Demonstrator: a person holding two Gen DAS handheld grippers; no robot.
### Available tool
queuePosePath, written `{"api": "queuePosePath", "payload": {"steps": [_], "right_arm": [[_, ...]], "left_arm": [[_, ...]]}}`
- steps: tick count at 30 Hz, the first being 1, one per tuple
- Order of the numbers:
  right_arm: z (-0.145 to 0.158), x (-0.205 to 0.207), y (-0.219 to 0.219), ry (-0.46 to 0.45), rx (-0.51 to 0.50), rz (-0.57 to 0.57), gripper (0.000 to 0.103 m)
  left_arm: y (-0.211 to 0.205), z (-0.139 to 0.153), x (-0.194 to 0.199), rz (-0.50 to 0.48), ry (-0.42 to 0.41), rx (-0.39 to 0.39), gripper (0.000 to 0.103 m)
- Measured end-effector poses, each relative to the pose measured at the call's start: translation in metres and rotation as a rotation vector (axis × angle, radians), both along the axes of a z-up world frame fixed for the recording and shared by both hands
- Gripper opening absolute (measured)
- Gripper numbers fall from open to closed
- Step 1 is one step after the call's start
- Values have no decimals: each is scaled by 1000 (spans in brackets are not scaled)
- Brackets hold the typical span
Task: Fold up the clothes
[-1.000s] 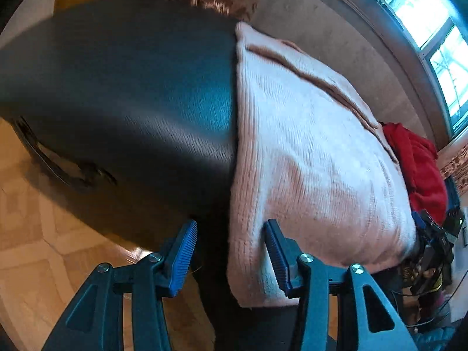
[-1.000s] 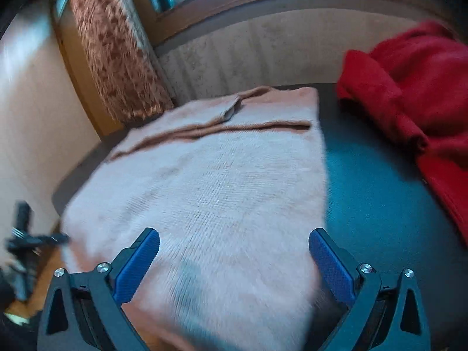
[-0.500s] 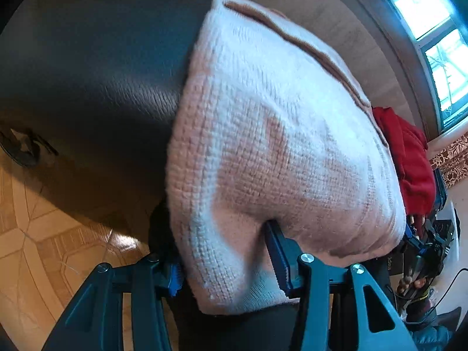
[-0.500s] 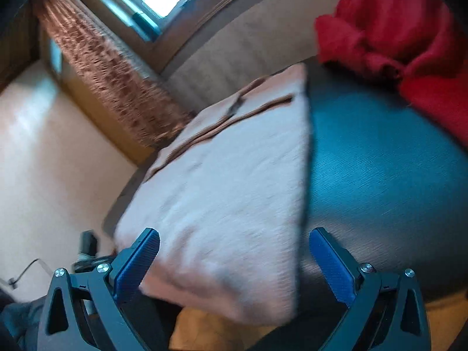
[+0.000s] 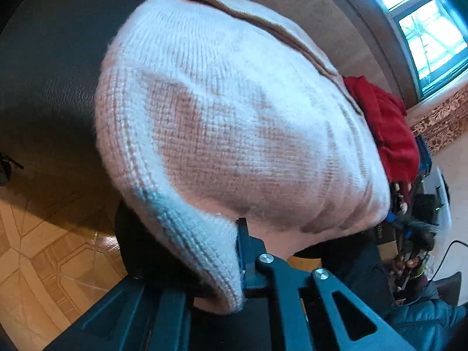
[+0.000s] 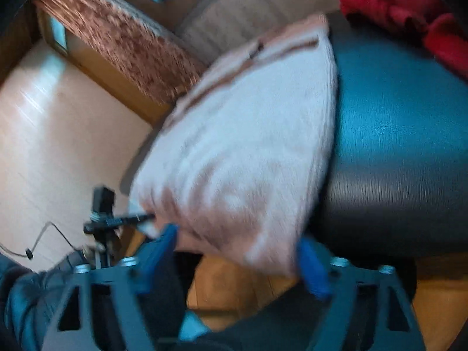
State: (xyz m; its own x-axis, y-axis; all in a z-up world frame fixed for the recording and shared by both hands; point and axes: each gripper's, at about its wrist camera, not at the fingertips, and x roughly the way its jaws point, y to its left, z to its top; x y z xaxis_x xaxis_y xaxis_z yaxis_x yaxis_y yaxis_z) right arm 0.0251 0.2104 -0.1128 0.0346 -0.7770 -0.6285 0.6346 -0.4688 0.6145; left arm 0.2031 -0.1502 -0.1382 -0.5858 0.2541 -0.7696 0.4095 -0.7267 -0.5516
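A pale pink knitted sweater [image 5: 234, 122] lies folded on a dark round table [image 5: 52, 67], its near hem hanging over the table's front edge. My left gripper [image 5: 222, 266] is shut on the hem's near left corner; the knit hides the left finger. In the blurred right wrist view the sweater [image 6: 248, 146] fills the middle, and my right gripper [image 6: 237, 259] has its blue fingers on either side of the hem's right corner, still apart. A red garment [image 5: 386, 128] lies bunched beyond the sweater; it also shows in the right wrist view [image 6: 409, 8].
The table [image 6: 403, 122] stands against a wall under a window [image 5: 421, 14] with a patterned curtain [image 6: 125, 38]. Wooden floor [image 5: 44, 251] lies below the table's edge. Cables and boxes [image 5: 415, 234] clutter the right side.
My left gripper moved onto the sweater's hem and closed on its corner. My right gripper moved in towards the other corner and its fingers narrowed around it.
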Motion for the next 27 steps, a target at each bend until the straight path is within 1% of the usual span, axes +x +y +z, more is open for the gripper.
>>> {"api": "queuePosePath", "payload": {"steps": [1, 2, 3, 5, 6, 8, 9, 10, 13, 16, 18, 20, 24, 26, 27], "right_arm": [[-7, 2, -3, -3, 43, 14, 52], [-15, 5, -7, 12, 86, 25, 52], [-22, 5, -11, 15, 106, 24, 52], [-35, 2, -17, -10, 112, 15, 50], [-37, 3, -21, -1, 130, 21, 46], [-41, 5, -28, 15, 163, 32, 38], [-39, 7, -27, 19, 162, 31, 25], [-36, 9, -26, 21, 157, 30, 8], [-17, 17, -25, 15, 83, 29, 8], [3, 23, -27, 9, -10, 17, 8], [16, 24, -30, -11, -75, 9, 8], [23, 23, -38, -32, -116, 15, 8], [36, 9, -54, -70, -183, 17, 8], [45, -4, -60, -75, -227, 7, 8], [50, -12, -63, -76, -250, 1, 8]], "left_arm": [[1, -1, -1, 4, -9, -3, 6], [2, -3, -2, 6, -22, -13, 6], [3, -4, -3, 8, -28, -18, 7], [6, -5, -2, 14, -32, -24, 8], [8, -5, -1, 15, -31, -29, 8], [13, -1, -2, -12, -25, -48, 7], [13, 2, -7, -33, -19, -59, 7], [14, 6, -9, -46, -5, -57, 5], [18, 19, -8, -67, 51, -26, 5], [14, 34, 1, -51, 138, 54, 5], [9, 47, 7, -43, 196, 94, 5], [-1, 56, 8, -34, 260, 124, 5], [-14, 85, 1, -35, 376, 151, 5], [-22, 98, -1, -41, 420, 147, 5], [-27, 105, -9, -41, 441, 146, 5]]}}
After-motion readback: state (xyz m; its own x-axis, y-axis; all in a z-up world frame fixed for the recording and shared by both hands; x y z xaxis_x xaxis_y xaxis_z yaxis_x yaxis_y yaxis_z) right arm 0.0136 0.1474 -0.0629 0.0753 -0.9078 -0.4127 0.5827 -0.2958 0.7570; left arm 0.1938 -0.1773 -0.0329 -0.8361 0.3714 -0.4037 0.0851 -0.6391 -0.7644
